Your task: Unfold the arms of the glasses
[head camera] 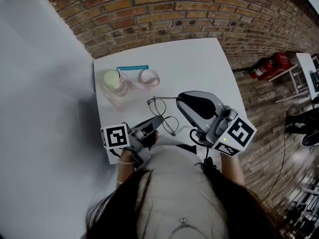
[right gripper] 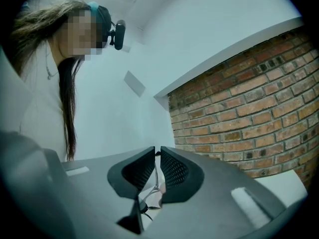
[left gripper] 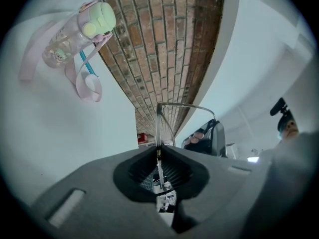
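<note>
The glasses (head camera: 162,114) at the centre of the head view are formed of thin, shiny metal wire. The left gripper (left gripper: 159,151) and right gripper (right gripper: 155,153) are moulded in matt grey plastic and fitted with ribbed black pads (right gripper: 175,169). The table (head camera: 199,63) is finished smooth, matt white. The brick wall (head camera: 174,9) along the top is left rough. The water bottle (head camera: 113,83), upper left, is made of translucent pink plastic.

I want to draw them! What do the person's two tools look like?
Both the left tool and right tool are smooth grey with black ribbed pads. Each carries a white cube with black square markers. A black cable leaves the right one.
</note>
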